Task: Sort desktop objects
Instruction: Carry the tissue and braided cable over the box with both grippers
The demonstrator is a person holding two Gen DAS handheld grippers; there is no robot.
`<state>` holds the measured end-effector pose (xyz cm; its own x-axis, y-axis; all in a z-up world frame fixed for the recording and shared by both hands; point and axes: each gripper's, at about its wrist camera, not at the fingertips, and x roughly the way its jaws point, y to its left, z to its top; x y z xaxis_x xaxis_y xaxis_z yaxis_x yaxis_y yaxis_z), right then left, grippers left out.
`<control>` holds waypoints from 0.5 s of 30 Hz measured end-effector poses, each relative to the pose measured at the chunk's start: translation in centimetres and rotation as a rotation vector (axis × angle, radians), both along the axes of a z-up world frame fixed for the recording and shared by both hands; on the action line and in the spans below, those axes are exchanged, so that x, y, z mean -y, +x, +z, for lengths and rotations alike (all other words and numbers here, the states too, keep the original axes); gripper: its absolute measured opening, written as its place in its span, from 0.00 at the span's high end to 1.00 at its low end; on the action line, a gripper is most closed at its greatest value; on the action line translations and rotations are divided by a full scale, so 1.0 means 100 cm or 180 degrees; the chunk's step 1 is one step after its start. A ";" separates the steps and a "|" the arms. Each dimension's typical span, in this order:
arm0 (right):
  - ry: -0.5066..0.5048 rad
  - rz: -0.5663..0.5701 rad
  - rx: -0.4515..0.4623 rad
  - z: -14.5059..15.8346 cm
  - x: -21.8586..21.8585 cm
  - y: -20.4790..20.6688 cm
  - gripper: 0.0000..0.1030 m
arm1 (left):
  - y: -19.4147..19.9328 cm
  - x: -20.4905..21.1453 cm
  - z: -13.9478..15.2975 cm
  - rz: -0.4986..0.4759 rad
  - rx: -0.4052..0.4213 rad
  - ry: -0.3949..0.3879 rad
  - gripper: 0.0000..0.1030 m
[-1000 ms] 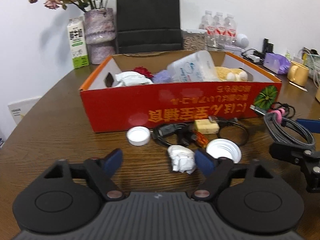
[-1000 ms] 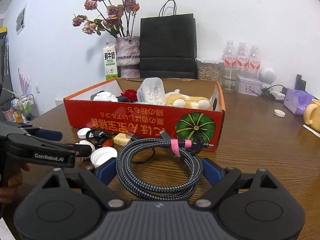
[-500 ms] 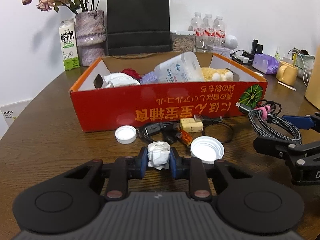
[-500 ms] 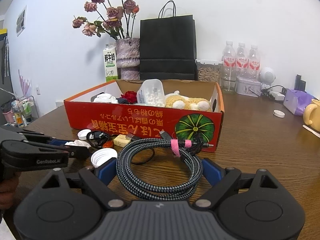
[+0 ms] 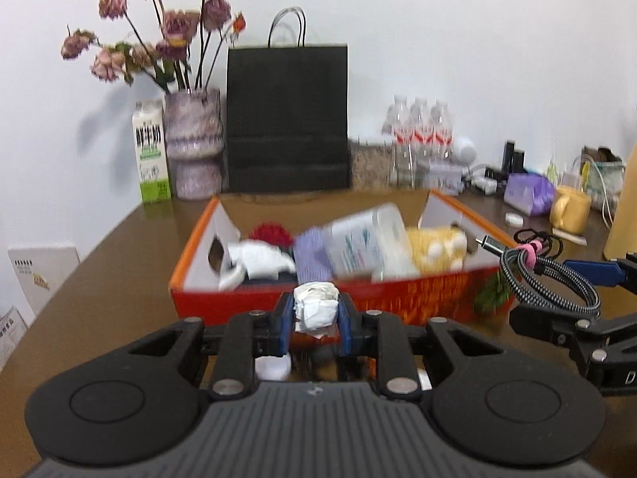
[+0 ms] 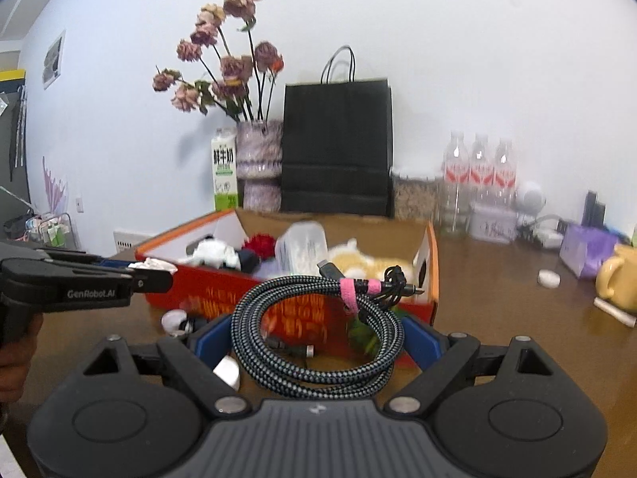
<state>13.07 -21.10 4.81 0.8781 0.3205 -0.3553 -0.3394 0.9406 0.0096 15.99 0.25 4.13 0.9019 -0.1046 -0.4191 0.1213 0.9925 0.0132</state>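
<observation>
Crumpled white paper wad [image 5: 316, 307] pinched between blue fingers [image 5: 283, 318], held off the desk [image 5: 99, 279] just in front of the red box [image 5: 239, 302]. Coiled black-and-white braided cable [image 6: 318, 330], bound with a pink strap [image 6: 350, 290], spans the other pair of fingers [image 6: 422, 342], also lifted. Box open-topped, already holding a plastic container, plush toy and red flower.

A white crumpled tissue [image 5: 316, 307] shows between blue pads [image 5: 283, 324], and beyond it the box [image 5: 382, 298] is red with an orange rim. The coiled cable [image 6: 318, 330] is a black-and-grey braid tied with a pink strap [image 6: 350, 288]. Behind, a matte black paper bag [image 5: 287, 117], a mottled purple vase [image 5: 193, 141], a yellow mug [image 5: 570, 213].
</observation>
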 end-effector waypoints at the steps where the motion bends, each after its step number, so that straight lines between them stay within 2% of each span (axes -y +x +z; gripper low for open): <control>1: -0.0015 -0.0007 0.0032 0.003 -0.001 0.003 0.13 | 0.003 0.000 0.004 0.0000 0.0043 0.0001 0.77; 8: -0.0039 -0.0087 0.0152 0.024 -0.006 0.040 0.13 | 0.037 0.005 0.023 0.0035 0.0201 -0.0011 0.77; 15: -0.0063 -0.0140 0.0124 0.034 -0.016 0.097 0.13 | 0.077 0.008 0.032 0.0140 0.0254 -0.0084 0.77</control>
